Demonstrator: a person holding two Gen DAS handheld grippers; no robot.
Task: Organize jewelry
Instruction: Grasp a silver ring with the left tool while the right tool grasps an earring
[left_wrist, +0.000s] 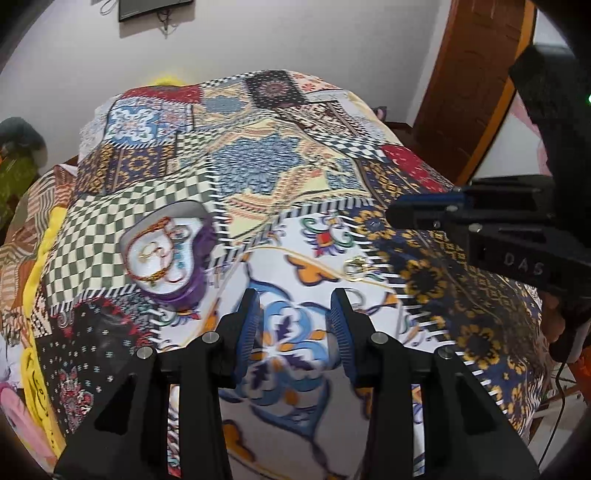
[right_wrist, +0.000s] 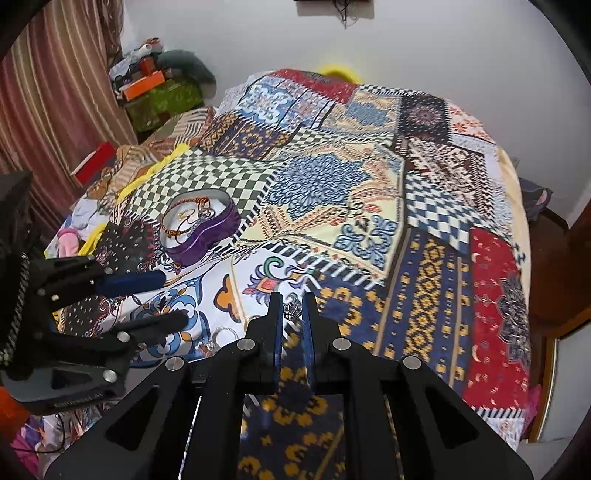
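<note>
A purple heart-shaped tin (left_wrist: 173, 254) (right_wrist: 201, 230) sits open on the patchwork bedspread, with beaded bracelets and thin bangles inside. My left gripper (left_wrist: 295, 314) hovers open just in front of the tin and to its right, with only cloth showing between its fingers. A gold-and-silver ring (left_wrist: 354, 266) lies on the cloth just beyond its right finger. My right gripper (right_wrist: 291, 308) is shut on a small silver ring (right_wrist: 291, 313) pinched at its fingertips. In the left wrist view the right gripper (left_wrist: 391, 216) reaches in from the right, and the ring it holds is hidden.
The patterned bedspread (right_wrist: 424, 258) covers the whole bed. A few more rings (right_wrist: 221, 336) lie on it near the left gripper (right_wrist: 162, 299). Boxes and clutter (right_wrist: 159, 92) pile up by the curtain at far left. A wooden door frame (left_wrist: 465, 92) stands at right.
</note>
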